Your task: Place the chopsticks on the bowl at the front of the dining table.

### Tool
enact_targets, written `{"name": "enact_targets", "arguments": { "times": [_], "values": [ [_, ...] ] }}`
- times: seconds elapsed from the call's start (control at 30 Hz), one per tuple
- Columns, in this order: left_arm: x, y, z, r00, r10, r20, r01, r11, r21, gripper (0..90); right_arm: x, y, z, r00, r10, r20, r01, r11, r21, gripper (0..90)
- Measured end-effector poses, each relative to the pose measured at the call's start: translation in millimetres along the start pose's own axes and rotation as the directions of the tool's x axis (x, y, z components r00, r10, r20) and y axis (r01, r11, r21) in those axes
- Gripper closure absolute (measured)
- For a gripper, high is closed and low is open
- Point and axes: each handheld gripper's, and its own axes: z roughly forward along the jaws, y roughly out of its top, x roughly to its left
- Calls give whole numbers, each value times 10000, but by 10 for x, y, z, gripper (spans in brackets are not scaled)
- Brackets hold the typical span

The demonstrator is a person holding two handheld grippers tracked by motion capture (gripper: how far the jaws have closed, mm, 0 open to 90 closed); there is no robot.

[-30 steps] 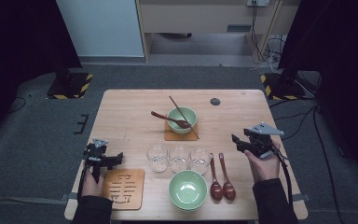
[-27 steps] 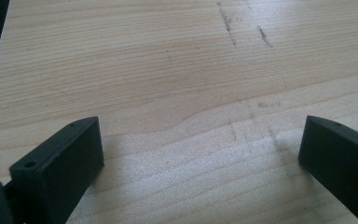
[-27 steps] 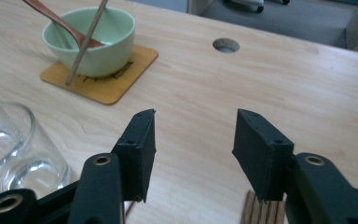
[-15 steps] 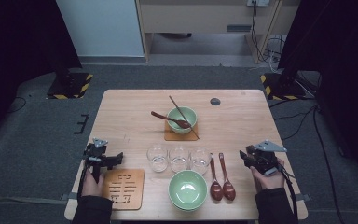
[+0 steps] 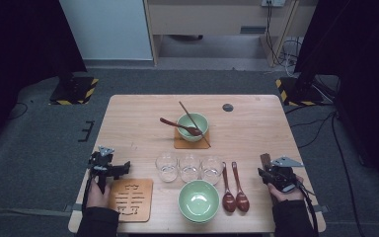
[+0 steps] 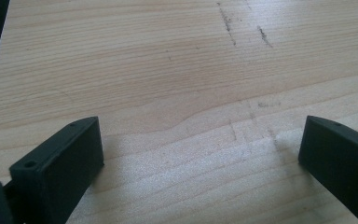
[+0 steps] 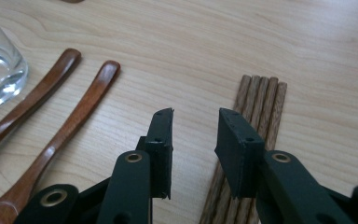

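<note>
Near the table's front right, my right gripper [image 5: 267, 173] sits low over a small bundle of brown wooden chopsticks [image 5: 265, 159]. In the right gripper view its jaws have just been closing and now stand a narrow gap apart [image 7: 193, 135], with bare wood between them. The chopsticks [image 7: 261, 100] lie flat under and ahead of the right-hand jaw. Two dark wooden spoons [image 7: 65, 126] lie to their left. My left gripper [image 5: 108, 167] rests at the front left, its jaws wide apart [image 6: 200, 144] over bare tabletop.
A green bowl [image 5: 198, 200] stands at the front centre, behind it three clear glasses [image 5: 189, 167]. Another green bowl [image 5: 192, 127], holding a spoon and a chopstick, sits on a coaster at mid-table. A cut-out wooden trivet [image 5: 131, 197] lies beside my left hand.
My right gripper has come down and toward the front edge, ending just behind the chopsticks, and its jaws have narrowed. The left gripper has stayed put.
</note>
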Motion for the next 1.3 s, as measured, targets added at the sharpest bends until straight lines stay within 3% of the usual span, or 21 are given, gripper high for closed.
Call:
{"name": "enact_targets", "arguments": {
  "times": [0.27,0.63,1.3],
  "values": [
    [0,0,0,10000,-1,-1,1,10000,0,0,-53,-95,-30,9995,236,198,-243,9991,338,661],
    [-2,0,0,10000,-8,-7,8,10000,-1,0,-89,-189,-48,9985,543,114,-549,9966,609,654],
    [-2,0,0,10000,-11,-10,11,10000,-1,0,-63,-201,-1,9994,353,15,-353,9963,780,642]
  ]
}}
